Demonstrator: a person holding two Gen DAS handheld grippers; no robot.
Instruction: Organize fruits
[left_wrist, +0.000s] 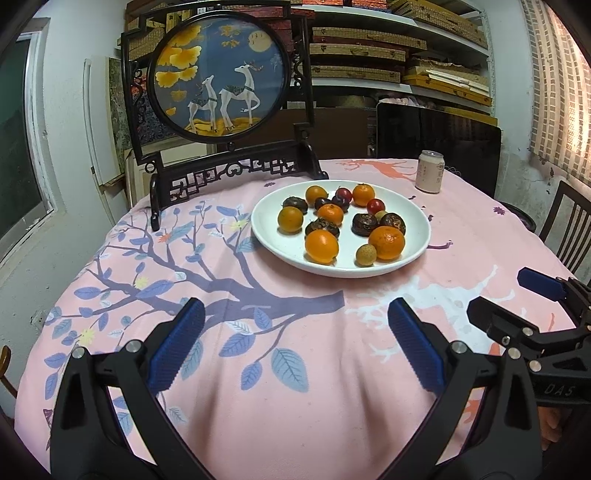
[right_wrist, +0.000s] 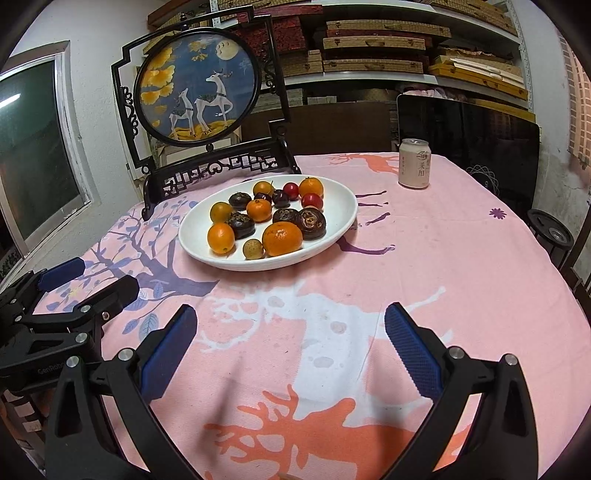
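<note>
A white oval plate (left_wrist: 273, 236) (right_wrist: 199, 247) sits on the pink patterned tablecloth and holds mixed fruit: several oranges (left_wrist: 386, 242) (right_wrist: 282, 238), dark wrinkled fruits (left_wrist: 364, 224) (right_wrist: 311, 222), red cherries (left_wrist: 375, 206) (right_wrist: 311, 201) and a small tan longan (left_wrist: 366, 255) (right_wrist: 253, 249). My left gripper (left_wrist: 295, 321) is open and empty, low over the cloth in front of the plate. My right gripper (right_wrist: 290, 325) is open and empty, also short of the plate. Each gripper shows at the edge of the other's view, the right one (left_wrist: 506, 299) and the left one (right_wrist: 92, 277).
A black-framed round deer screen (left_wrist: 221, 74) (right_wrist: 199, 85) stands at the table's back left. A drink can (left_wrist: 429, 171) (right_wrist: 414, 163) stands behind the plate to the right. Chairs and a dark panel (left_wrist: 439, 144) stand behind the table, below shelves of boxes.
</note>
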